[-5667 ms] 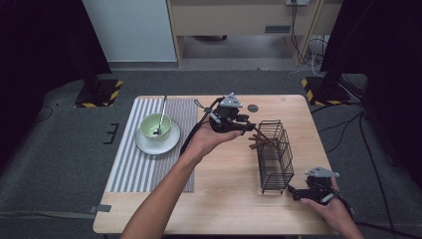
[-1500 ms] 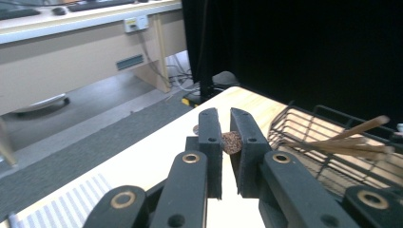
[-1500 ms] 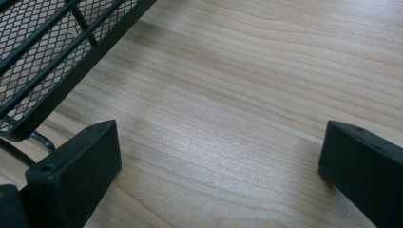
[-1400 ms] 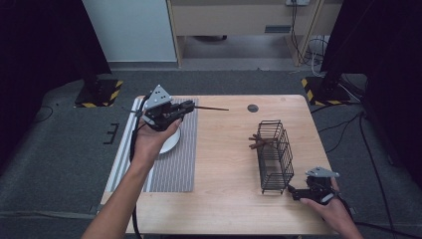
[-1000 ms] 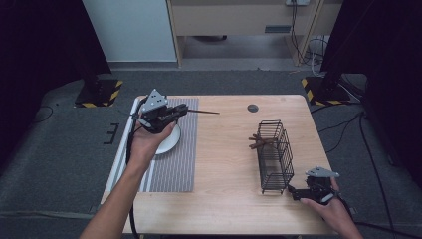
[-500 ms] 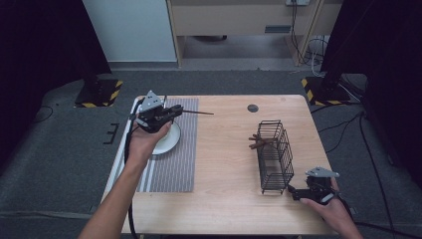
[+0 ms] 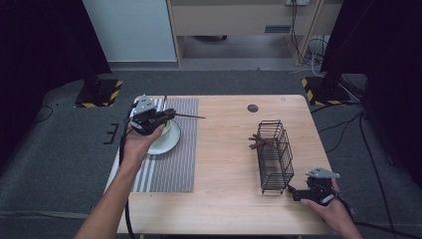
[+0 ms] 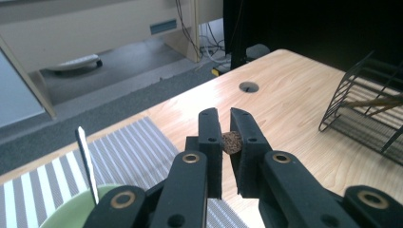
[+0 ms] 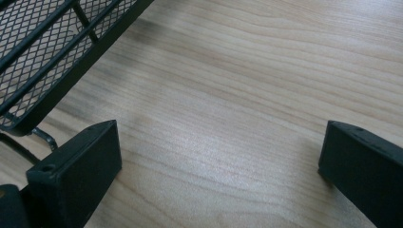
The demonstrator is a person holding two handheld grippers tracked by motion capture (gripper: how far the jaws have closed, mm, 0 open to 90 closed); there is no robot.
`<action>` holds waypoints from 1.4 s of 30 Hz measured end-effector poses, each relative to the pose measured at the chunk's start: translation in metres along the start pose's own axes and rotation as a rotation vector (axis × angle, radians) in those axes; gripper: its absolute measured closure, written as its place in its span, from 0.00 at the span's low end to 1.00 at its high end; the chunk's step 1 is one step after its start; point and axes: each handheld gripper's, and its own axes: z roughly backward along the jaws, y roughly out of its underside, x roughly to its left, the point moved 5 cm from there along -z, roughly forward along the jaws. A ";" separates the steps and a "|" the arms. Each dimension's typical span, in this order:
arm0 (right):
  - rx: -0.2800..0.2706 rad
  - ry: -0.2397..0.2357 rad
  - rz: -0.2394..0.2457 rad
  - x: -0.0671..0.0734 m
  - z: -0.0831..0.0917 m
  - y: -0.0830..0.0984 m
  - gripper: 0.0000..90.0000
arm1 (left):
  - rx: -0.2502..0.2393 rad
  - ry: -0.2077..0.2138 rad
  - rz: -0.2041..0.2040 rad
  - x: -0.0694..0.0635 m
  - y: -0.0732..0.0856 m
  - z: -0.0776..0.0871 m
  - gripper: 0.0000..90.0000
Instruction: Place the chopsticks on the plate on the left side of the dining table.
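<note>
Table (image 7: 224,199) is doing most of the work here, carrying a striped mat (image 7: 169,169) on the left and a black wire rack (image 7: 275,159) on the right. A couple of brown sticks (image 7: 259,142) are poking out of the rack's side. On the mat a white plate (image 7: 166,144) is sitting with a green bowl (image 8: 62,213) on it, and a spoon handle (image 8: 87,161) is sticking up out of the bowl.

Your left gripper (image 7: 166,113) is hovering over that plate, jaws nearly together and pinching one thin brown stick (image 7: 191,116). It's pointing off to the right over the mat. In the left gripper view you're looking straight at its round butt end (image 8: 231,142) between the pads.

Your right gripper (image 7: 293,191) is resting on the table just beside the rack's near corner, jaws wide and gripping nothing.

My read on handling: the stick is looking light and stiff, probably wood, so weight isn't the issue. It's round and skinny, so I'm guessing it's wanting to roll or pivot in the pads. You're gripping it near one end, which is leaving a long free tail that's likely swinging easily. Grabbing closer to the middle is probably giving you better control, and a firm squeeze shouldn't be hurting it.
</note>
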 end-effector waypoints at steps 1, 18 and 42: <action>-0.001 0.002 -0.005 0.000 0.001 0.001 0.01 | 0.006 -0.002 -0.001 0.001 0.002 0.000 0.92; 0.000 0.007 -0.008 -0.001 0.003 0.003 0.00 | 0.009 -0.056 0.061 0.030 0.035 0.004 0.92; -0.001 0.007 -0.010 0.000 0.003 0.003 0.00 | 0.068 -0.111 0.073 0.020 0.074 0.013 0.92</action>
